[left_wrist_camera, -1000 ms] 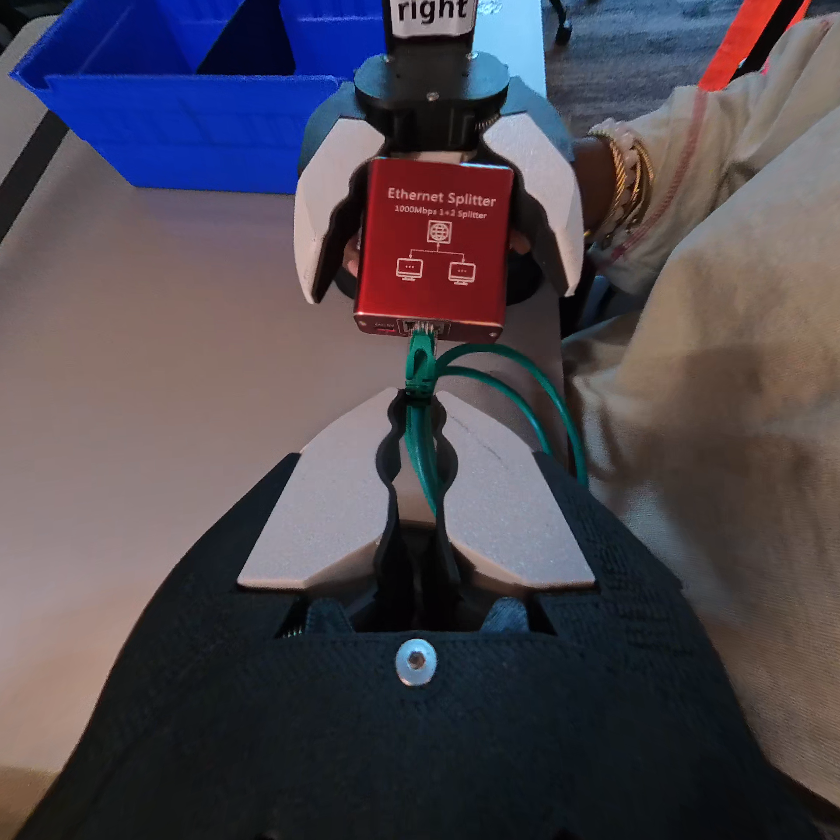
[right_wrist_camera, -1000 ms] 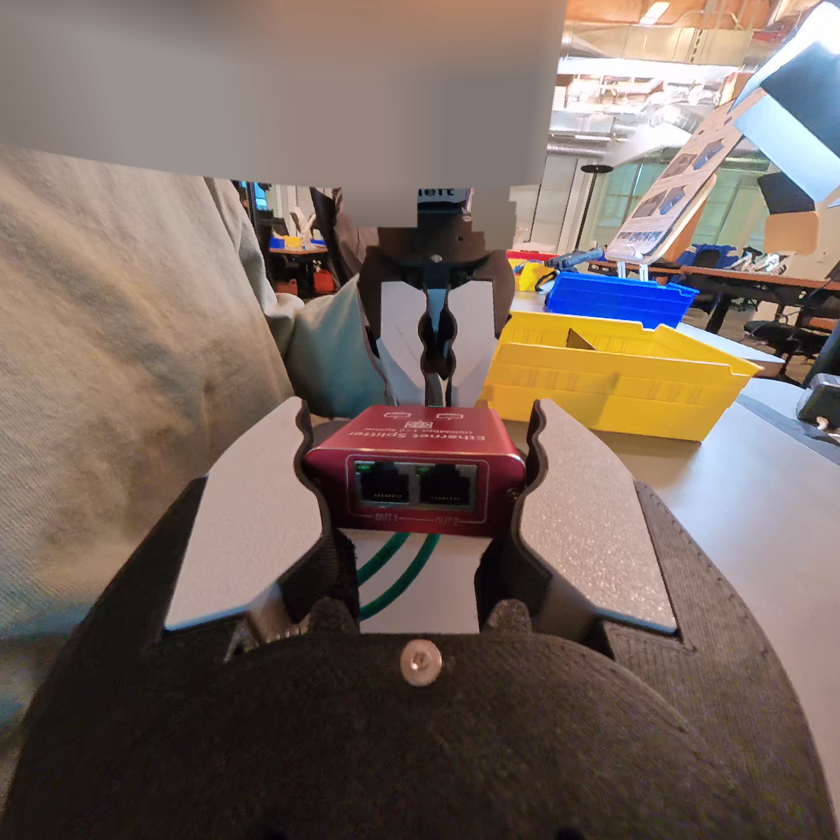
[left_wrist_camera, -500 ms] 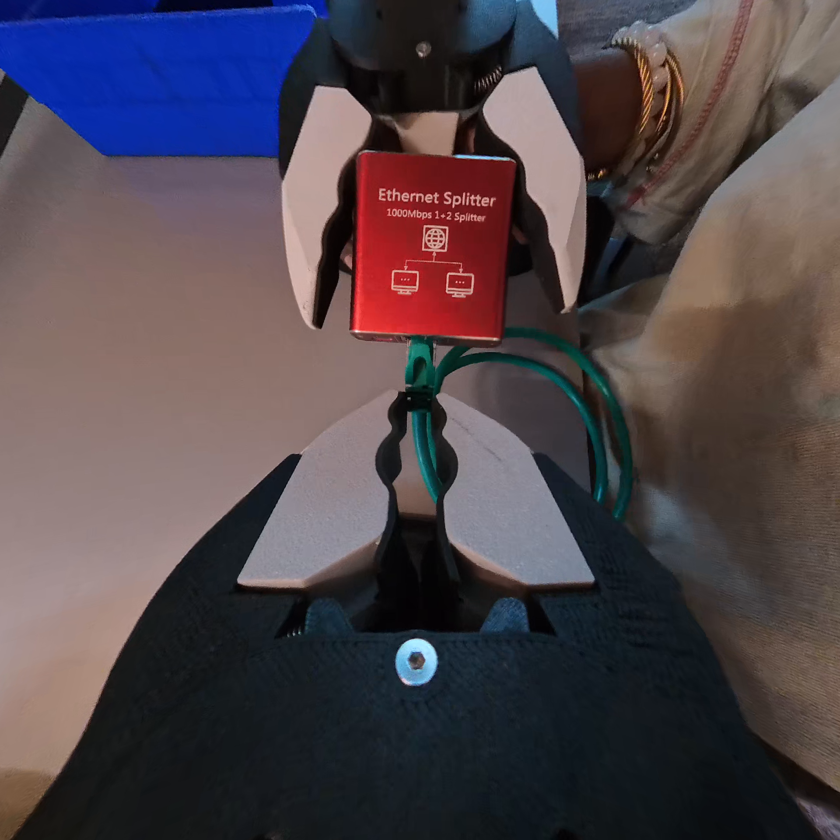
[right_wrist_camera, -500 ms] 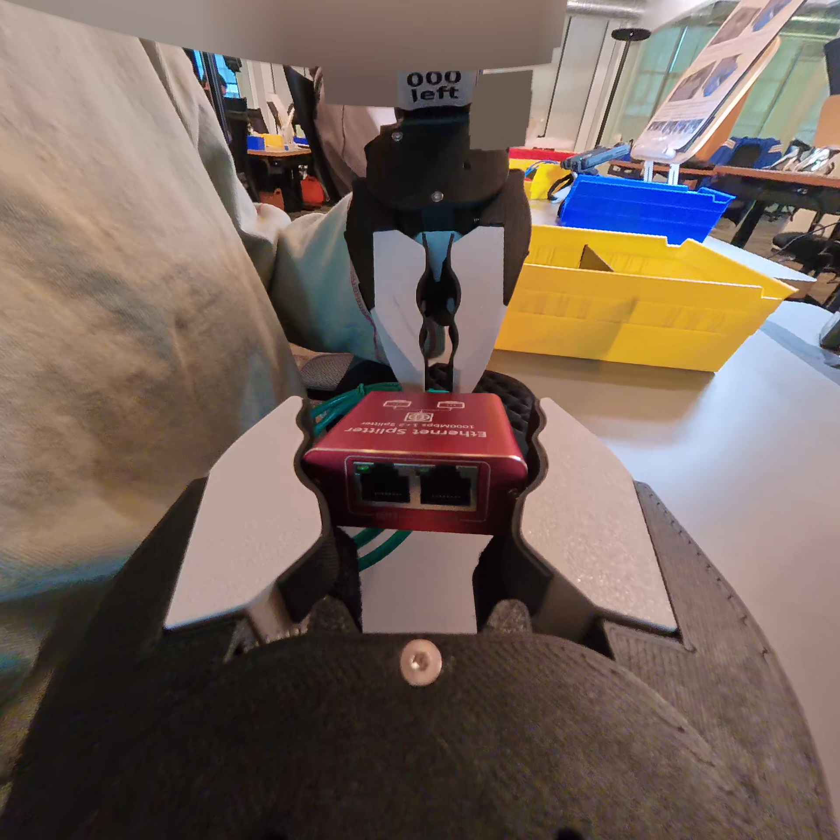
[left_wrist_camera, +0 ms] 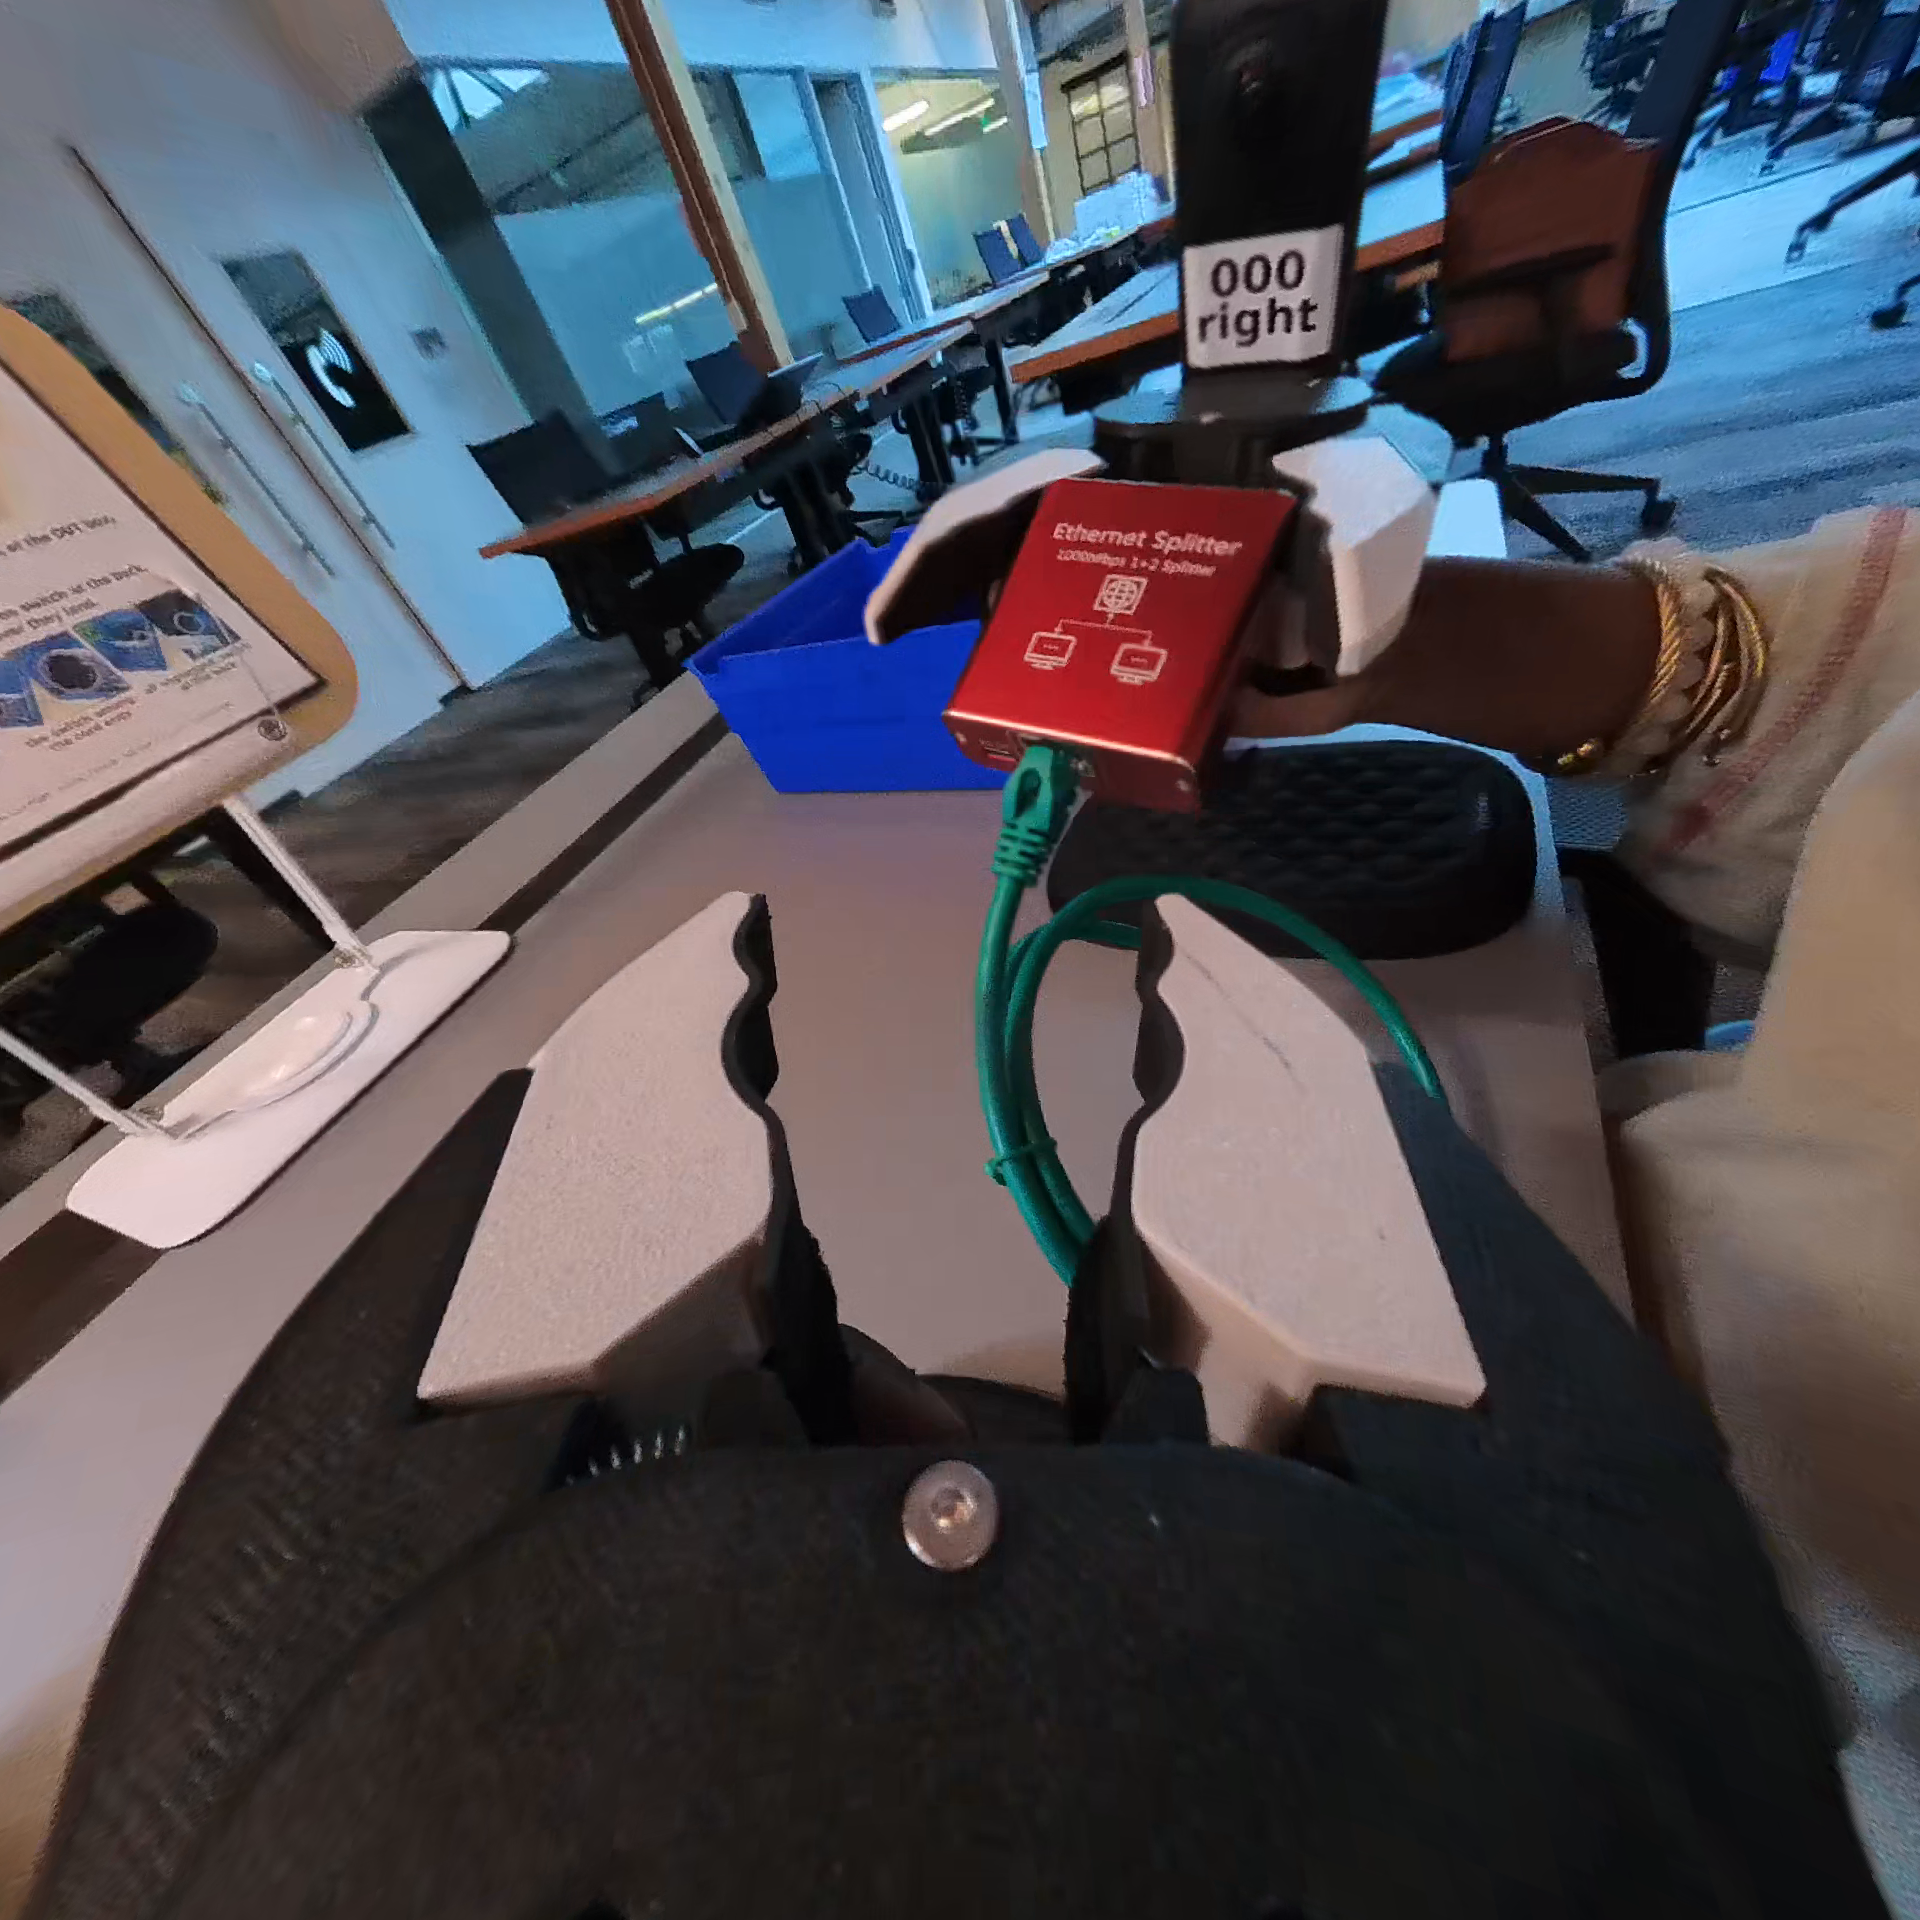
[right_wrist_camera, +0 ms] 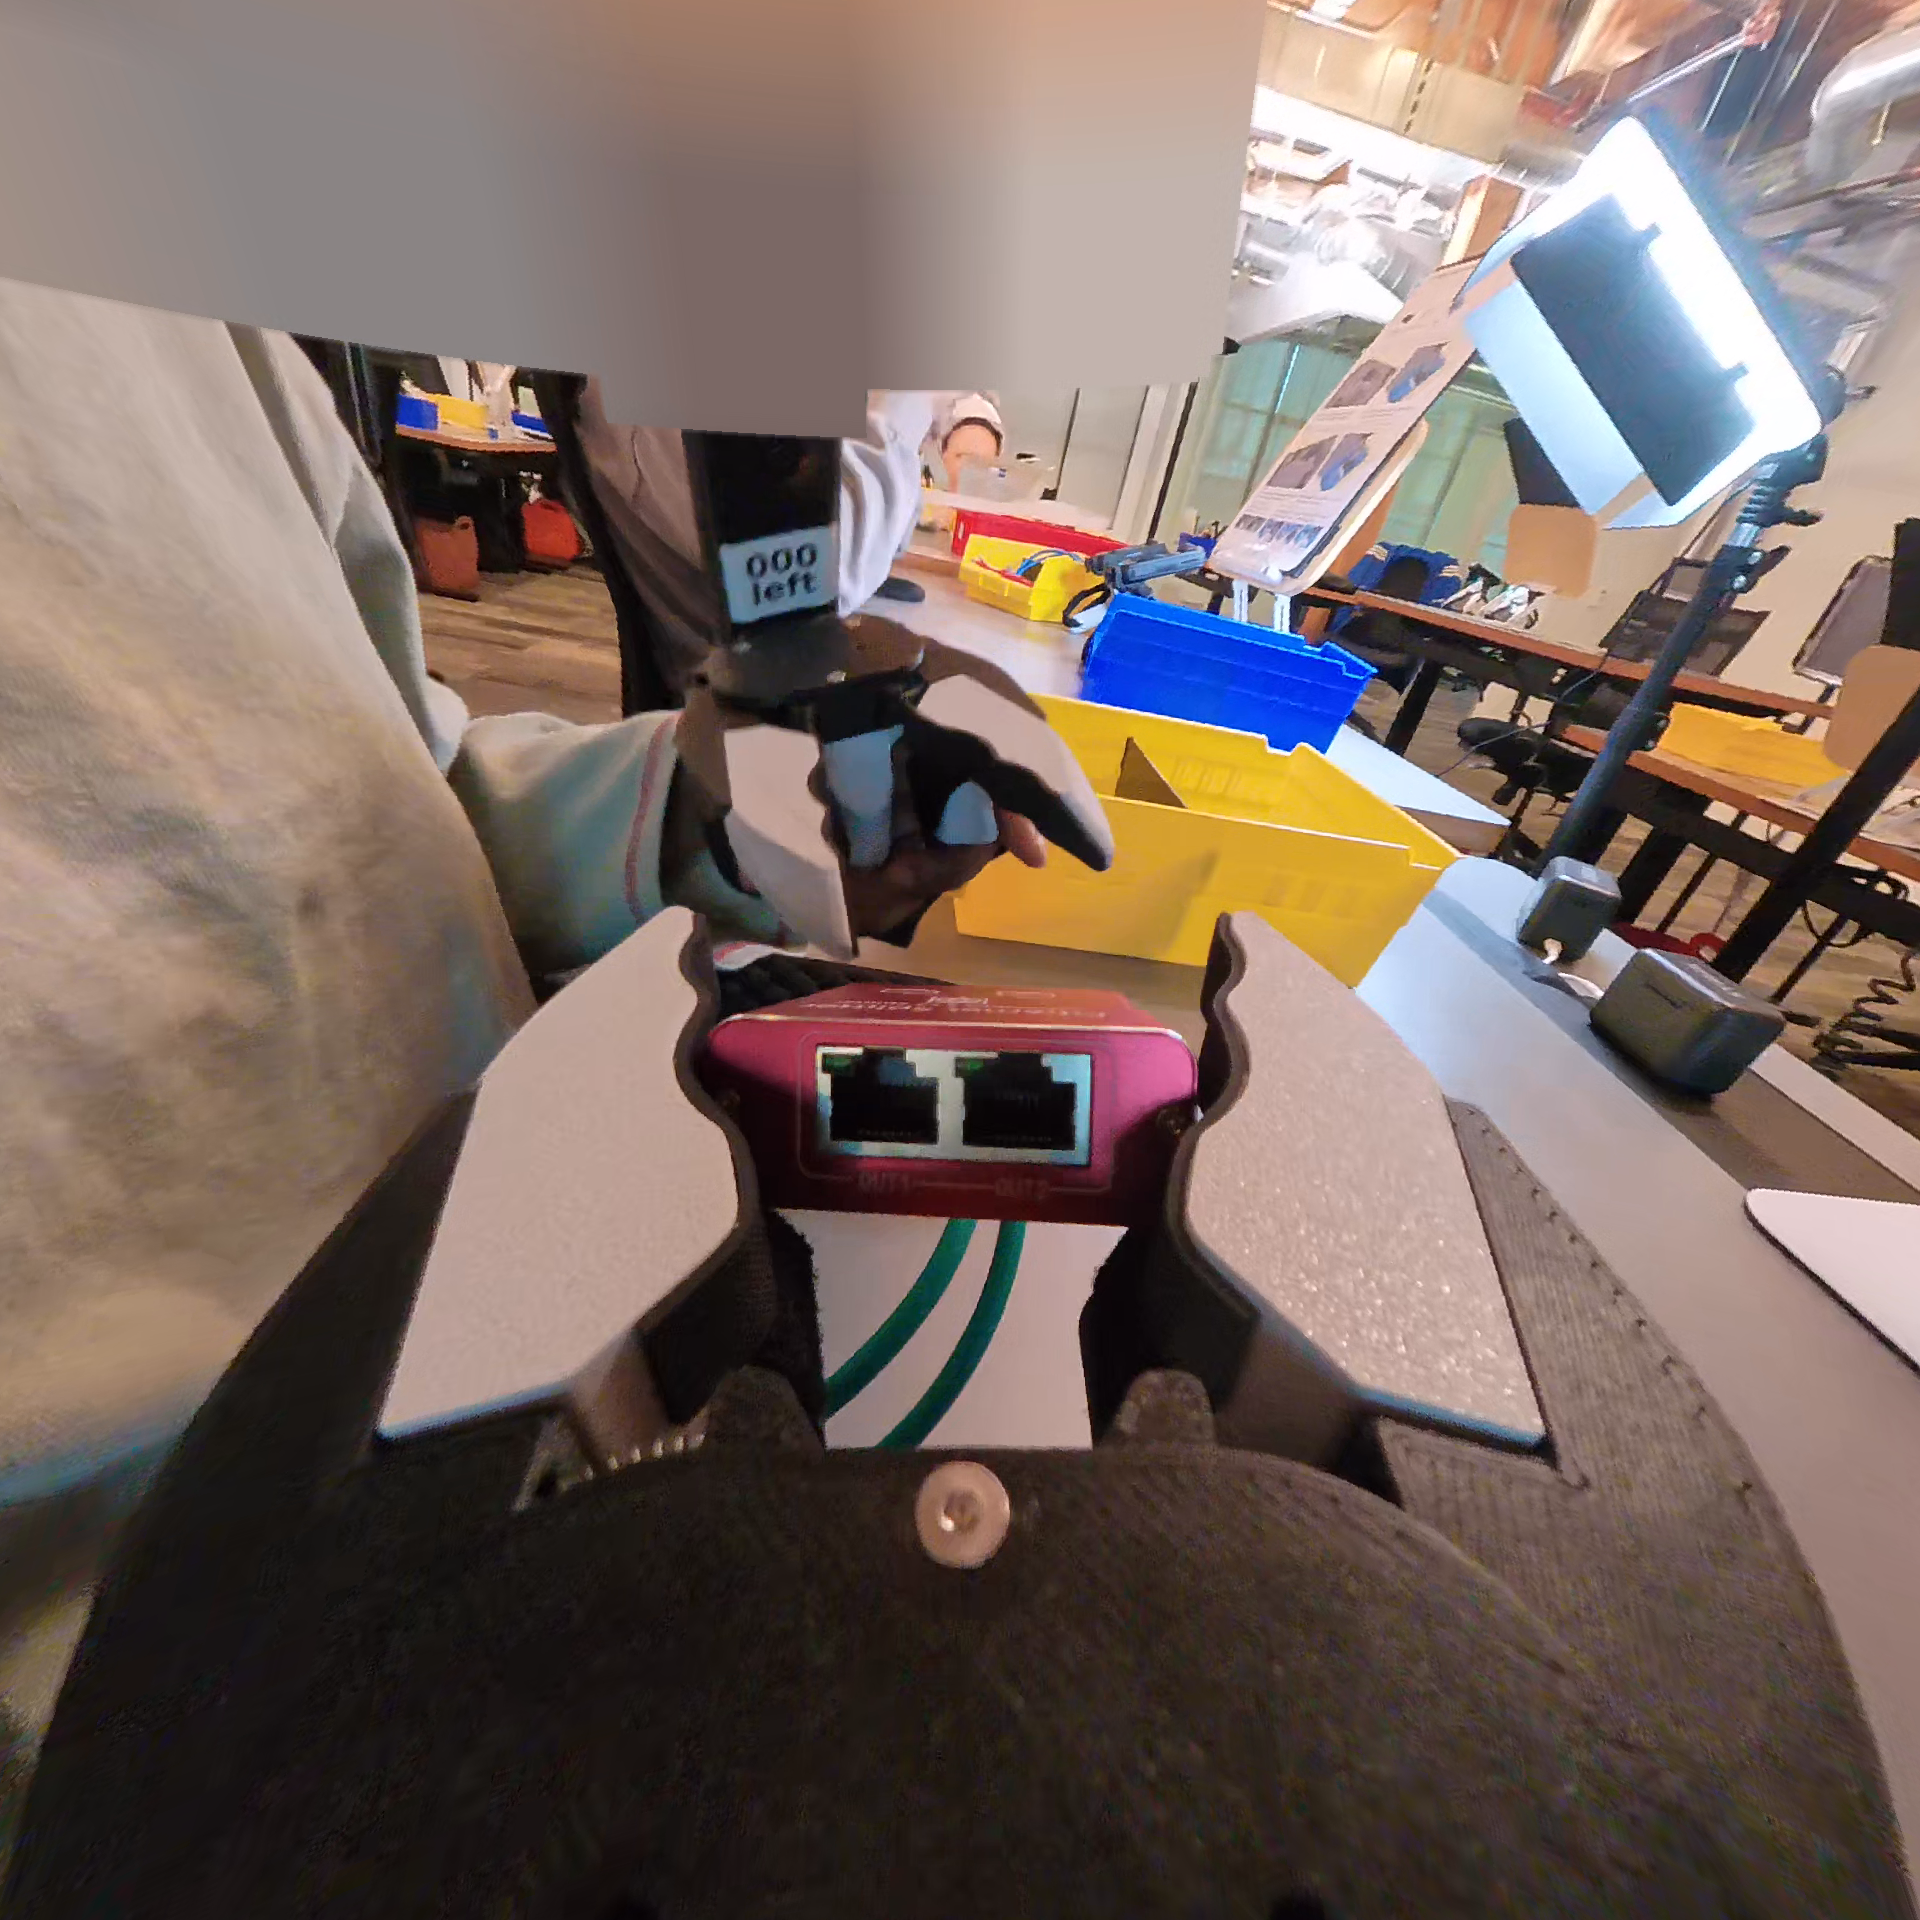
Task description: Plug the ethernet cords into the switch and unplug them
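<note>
My right gripper [right_wrist_camera: 961, 940] is shut on the red ethernet splitter [right_wrist_camera: 945, 1101], whose two near ports are empty. In the left wrist view the splitter [left_wrist_camera: 1122, 634] is held above the table, with the green cord's plug [left_wrist_camera: 1039, 800] in its port on the far side. The green cord [left_wrist_camera: 1013, 1091] loops down between the fingers of my left gripper [left_wrist_camera: 956, 914], close to the right finger [left_wrist_camera: 1278, 1122]. The left gripper is open and holds nothing. It also shows beyond the splitter in the right wrist view [right_wrist_camera: 904, 821], jaws spread. Two strands of the green cord [right_wrist_camera: 935, 1320] hang under the splitter.
A blue bin [left_wrist_camera: 831, 696] stands on the grey table [left_wrist_camera: 883, 935] behind the splitter, a yellow bin [right_wrist_camera: 1195, 862] on the other side. A sign on a white stand [left_wrist_camera: 291, 1070] is at the left. Two grey boxes [right_wrist_camera: 1683, 1018] and a light stand sit by the table edge. A person's sleeve [left_wrist_camera: 1766, 1247] is close. Left tips to right tips: about 6 centimeters.
My left gripper has opened and let go of the green cord; the plug stays in the splitter. The left wrist view has tilted up from the table to the room.
</note>
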Tool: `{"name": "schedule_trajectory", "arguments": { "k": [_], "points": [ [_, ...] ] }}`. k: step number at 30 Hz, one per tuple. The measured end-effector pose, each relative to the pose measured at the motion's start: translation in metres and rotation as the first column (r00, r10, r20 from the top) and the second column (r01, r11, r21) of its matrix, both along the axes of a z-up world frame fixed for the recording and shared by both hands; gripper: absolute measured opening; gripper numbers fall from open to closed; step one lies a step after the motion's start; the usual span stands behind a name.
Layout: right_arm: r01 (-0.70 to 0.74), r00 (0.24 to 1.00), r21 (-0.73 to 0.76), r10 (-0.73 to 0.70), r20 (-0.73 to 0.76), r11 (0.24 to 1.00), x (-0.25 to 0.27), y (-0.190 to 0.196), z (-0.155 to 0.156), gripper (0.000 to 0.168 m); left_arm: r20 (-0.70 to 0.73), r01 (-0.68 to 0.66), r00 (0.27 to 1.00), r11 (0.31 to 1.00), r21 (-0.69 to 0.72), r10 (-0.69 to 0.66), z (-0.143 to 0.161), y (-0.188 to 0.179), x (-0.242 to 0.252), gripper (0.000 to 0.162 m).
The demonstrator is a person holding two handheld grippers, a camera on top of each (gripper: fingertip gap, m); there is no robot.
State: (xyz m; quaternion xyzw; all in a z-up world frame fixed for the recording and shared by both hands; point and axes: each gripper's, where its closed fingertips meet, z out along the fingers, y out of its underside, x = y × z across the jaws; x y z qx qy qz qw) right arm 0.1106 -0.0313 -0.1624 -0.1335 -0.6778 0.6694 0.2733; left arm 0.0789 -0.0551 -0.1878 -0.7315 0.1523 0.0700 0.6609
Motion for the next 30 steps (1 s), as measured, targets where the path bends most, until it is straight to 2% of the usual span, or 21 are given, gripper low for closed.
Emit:
{"name": "schedule_trajectory", "arguments": {
  "k": [6, 8, 11, 13, 16, 17, 19, 21, 24, 26, 28, 30],
  "points": [
    [-0.073, 0.997, -0.022, 0.073, -0.004, 0.997, 0.004, -0.016, 0.001, 0.090, -0.034, 0.045, 0.998, 0.999, -0.023, -0.046, -0.016, 0.014, 0.015, 0.046],
    [-0.096, 0.995, -0.018, 0.097, 0.008, 0.995, 0.004, -0.022, 0.000, 0.090, -0.039, 0.082, 0.996, 0.996, -0.045, -0.084, -0.018, 0.018, 0.022, 0.014],
    [-0.107, 0.992, -0.078, 0.112, 0.065, 0.991, 0.001, -0.021, 0.004, 0.091, 0.023, 0.097, 0.995, 0.995, -0.014, -0.097, -0.014, 0.017, 0.021, 0.013],
    [-0.052, 0.988, -0.202, 0.080, 0.131, 0.978, -0.010, -0.015, 0.015, 0.085, 0.073, 0.037, 0.996, 0.997, 0.074, -0.042, -0.004, 0.017, 0.012, 0.012],
    [0.134, 0.982, -0.389, -0.068, 0.179, 0.911, -0.032, 0.005, 0.029, 0.116, 0.080, -0.146, 0.988, 0.962, 0.233, 0.130, 0.016, 0.013, -0.012, 0.012],
    [0.186, 0.973, -0.432, -0.105, 0.205, 0.882, -0.037, 0.009, 0.030, 0.115, 0.074, -0.200, 0.980, 0.941, 0.272, 0.187, 0.022, 0.011, -0.020, 0.012],
    [0.215, 0.963, -0.533, -0.086, 0.257, 0.819, -0.040, 0.007, 0.033, 0.105, 0.040, -0.305, 0.950, 0.888, 0.343, 0.311, 0.032, 0.008, -0.031, 0.012],
    [0.248, 0.955, -0.600, -0.088, 0.284, 0.760, -0.043, 0.002, 0.035, 0.089, 0.018, -0.381, 0.913, 0.837, 0.392, 0.407, 0.036, 0.007, -0.036, 0.013],
    [0.275, 0.957, -0.610, -0.150, 0.250, 0.743, -0.046, -0.008, 0.040, 0.058, 0.004, -0.426, 0.885, 0.807, 0.410, 0.465, 0.032, 0.012, -0.036, 0.012],
    [0.318, 0.948, -0.567, -0.232, 0.220, 0.760, -0.050, -0.004, 0.038, 0.033, 0.027, -0.422, 0.891, 0.804, 0.419, 0.454, 0.030, 0.013, -0.033, 0.012],
    [0.292, 0.956, -0.500, -0.228, 0.185, 0.816, -0.047, -0.005, 0.037, 0.032, 0.040, -0.369, 0.921, 0.836, 0.406, 0.387, 0.028, 0.014, -0.029, 0.013],
    [0.264, 0.962, -0.372, -0.218, 0.162, 0.890, -0.042, -0.005, 0.031, 0.031, 0.092, -0.220, 0.976, 0.882, 0.416, 0.200, 0.031, 0.011, -0.016, 0.034]
  ]
}}
